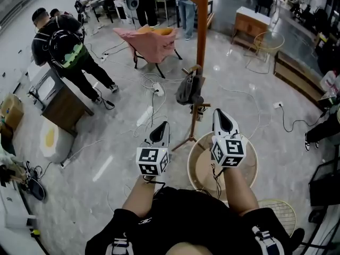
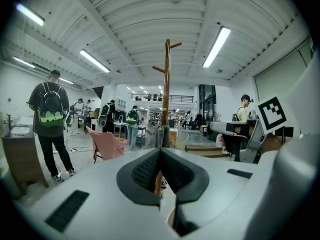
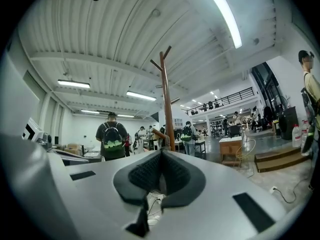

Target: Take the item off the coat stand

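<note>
Bag [image 1: 190, 89] hangs off a low peg on the coat stand [image 1: 202, 25], centre of head view, long axis up-down along the pole. Only head view shows the stand's feet & the round table [image 1: 199, 174] at lower right; gripper views show the top pegs. Yr forearms reach fwd, side by side. Left gripper [image 1: 163, 126] & right gripper [image 1: 219, 115]: jaws clenched, nothing held.

The grey floor [image 1: 106, 142] is carrying the coat stand [image 1: 201, 36] and a pink chair [image 1: 151, 44]; white cables [image 1: 159, 78] are lying across it.
</note>
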The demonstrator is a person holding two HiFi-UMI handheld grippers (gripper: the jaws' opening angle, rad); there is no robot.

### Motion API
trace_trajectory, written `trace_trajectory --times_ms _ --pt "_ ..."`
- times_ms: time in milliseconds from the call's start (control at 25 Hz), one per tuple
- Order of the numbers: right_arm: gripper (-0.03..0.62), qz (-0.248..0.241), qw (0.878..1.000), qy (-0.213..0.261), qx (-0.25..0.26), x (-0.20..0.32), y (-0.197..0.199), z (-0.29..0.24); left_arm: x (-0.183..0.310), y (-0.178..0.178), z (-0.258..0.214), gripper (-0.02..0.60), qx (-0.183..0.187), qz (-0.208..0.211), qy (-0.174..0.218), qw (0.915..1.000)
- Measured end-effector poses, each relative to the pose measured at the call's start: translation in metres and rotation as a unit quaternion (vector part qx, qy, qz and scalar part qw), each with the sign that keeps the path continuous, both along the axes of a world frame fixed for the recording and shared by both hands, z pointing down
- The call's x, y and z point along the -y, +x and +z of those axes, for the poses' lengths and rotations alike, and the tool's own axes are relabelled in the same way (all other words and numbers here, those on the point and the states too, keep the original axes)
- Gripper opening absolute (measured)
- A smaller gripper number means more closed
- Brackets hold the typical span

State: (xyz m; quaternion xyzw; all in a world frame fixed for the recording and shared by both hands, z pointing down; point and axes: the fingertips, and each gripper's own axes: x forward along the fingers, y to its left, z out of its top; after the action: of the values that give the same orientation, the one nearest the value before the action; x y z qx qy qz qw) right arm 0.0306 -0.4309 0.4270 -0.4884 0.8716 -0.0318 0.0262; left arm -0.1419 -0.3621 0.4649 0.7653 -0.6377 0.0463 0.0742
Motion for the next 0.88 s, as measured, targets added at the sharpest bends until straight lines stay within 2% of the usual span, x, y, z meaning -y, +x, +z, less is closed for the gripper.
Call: trace_trajectory --times_ms 200,320,360,400,440,520,640,880 --pt "0.015 -0.010 1.000 0.000 0.018 0.030 -0.016 0.000 0.030 -0.012 -0.009 0.015 0.009 0.003 0.008 0.9999" --pt "0.015 -0.039 0.999 0.007 0.030 0.039 -0.031 -0.005 0.037 -0.021 -0.017 0.015 0.009 0.002 0.013 0.9999" --pt "0.067 -0.056 0.998 0.005 0.038 0.042 -0.037 -0.005 0.038 -0.024 -0.017 0.015 0.008 0.000 0.013 0.9999" --pt "0.176 -0.071 0.996 0.001 0.046 0.046 -0.043 -0.004 0.039 -0.027 -0.016 0.015 0.008 -0.002 0.012 0.9999" --pt "0.235 -0.081 0.995 -0.004 0.051 0.051 -0.049 -0.002 0.040 -0.031 -0.015 0.015 0.009 -0.005 0.010 0.9999" --pt "0.303 -0.093 0.995 -0.015 0.043 0.061 -0.059 0.005 0.042 -0.038 -0.015 0.015 0.009 -0.013 0.008 0.9998" --pt "0.360 -0.103 0.994 -0.033 0.011 0.077 -0.072 0.020 0.042 -0.049 -0.015 0.015 0.010 -0.025 0.007 0.9996" --pt "0.399 -0.091 0.992 -0.082 -0.021 0.111 -0.091 0.050 0.027 -0.076 -0.012 0.015 0.012 -0.057 0.002 0.9983"
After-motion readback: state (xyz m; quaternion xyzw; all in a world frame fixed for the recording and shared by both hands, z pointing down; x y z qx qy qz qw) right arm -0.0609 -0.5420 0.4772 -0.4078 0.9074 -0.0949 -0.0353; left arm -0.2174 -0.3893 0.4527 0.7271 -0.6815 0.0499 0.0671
